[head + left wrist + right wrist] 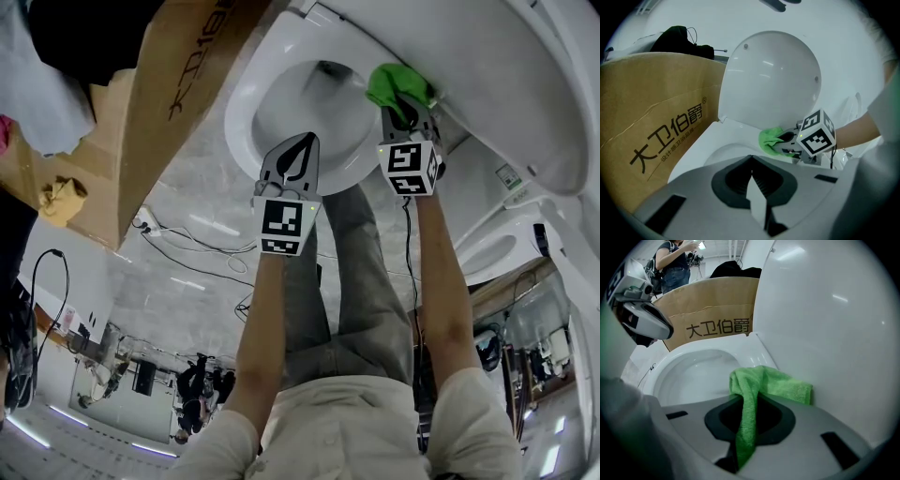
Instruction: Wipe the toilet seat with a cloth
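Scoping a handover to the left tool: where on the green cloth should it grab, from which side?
Probably the bunched free end of the green cloth that spills past the right tool onto the seat, beside the raised lid. Come from the bowl side: the lid blocks the other side, and the strip between the jaws is already clamped.

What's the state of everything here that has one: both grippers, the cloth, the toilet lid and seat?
Left gripper: jaws shut, empty.
Right gripper: shut on the cloth.
Green microfibre cloth: bunched, lying on the rear of the seat, next to the lid.
White plastic toilet lid: raised.
White toilet seat: down.
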### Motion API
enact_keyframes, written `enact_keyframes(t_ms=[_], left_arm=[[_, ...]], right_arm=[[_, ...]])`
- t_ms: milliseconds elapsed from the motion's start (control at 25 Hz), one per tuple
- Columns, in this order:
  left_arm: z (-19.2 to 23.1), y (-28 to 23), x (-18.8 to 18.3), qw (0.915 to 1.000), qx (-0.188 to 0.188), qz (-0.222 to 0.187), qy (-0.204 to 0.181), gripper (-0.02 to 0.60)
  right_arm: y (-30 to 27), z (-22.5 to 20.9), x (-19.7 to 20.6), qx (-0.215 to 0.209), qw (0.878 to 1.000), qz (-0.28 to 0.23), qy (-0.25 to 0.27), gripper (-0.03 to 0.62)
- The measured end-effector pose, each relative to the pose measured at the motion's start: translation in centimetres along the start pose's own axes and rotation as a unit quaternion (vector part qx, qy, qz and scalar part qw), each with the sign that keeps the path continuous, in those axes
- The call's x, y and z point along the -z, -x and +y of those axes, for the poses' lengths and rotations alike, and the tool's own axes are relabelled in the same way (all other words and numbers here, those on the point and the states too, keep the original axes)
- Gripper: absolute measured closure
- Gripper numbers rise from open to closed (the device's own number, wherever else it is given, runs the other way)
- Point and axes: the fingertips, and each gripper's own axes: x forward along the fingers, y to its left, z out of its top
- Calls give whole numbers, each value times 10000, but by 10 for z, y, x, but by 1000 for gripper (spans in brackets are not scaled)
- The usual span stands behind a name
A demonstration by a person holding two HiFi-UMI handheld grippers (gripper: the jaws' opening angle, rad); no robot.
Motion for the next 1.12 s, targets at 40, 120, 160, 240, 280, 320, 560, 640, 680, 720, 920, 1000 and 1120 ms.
enact_keyframes(t_ms=[40,120,160,240,280,320,560,640,680,720,920,1000,1120], left_arm=[[1,0,-1,10000,1,-7,5,569],[3,-1,-3,10000,-2,-21,14,569],[4,-1,-4,10000,-6,-30,21,569],[7,-1,-6,10000,-11,-53,39,569],[8,-1,-7,10000,-14,-65,49,569],[10,-1,-8,10000,-17,-75,59,569],[16,-2,-15,9999,-40,-127,97,569],[18,-3,-17,9998,-44,-151,111,569],[19,-3,-18,9998,-49,-164,117,569],[20,-3,-20,9998,-54,-177,122,569],[26,-1,-28,9995,-106,-255,148,569],[30,2,-30,9993,-152,-290,166,569],[33,8,-32,9991,-198,-318,213,569]], right_arm=[[-2,-1,-3,6,10000,-4,13,551],[-5,-1,-9,5,10000,-18,58,551],[-7,-1,-12,-1,10000,-26,85,551],[-10,-1,-18,-9,9999,-39,136,551],[-12,-1,-21,-10,9999,-47,156,551],[-14,-1,-24,-8,9998,-57,172,551],[-23,-1,-42,-25,9995,-129,277,551],[-26,1,-49,-58,9992,-156,358,551],[-28,1,-52,-75,9990,-172,398,551],[-30,2,-56,-91,9988,-187,433,551],[-40,6,-75,-153,9981,-269,538,551],[-46,9,-84,-184,9976,-303,592,551],[-52,16,-94,-265,9967,-305,708,551]])
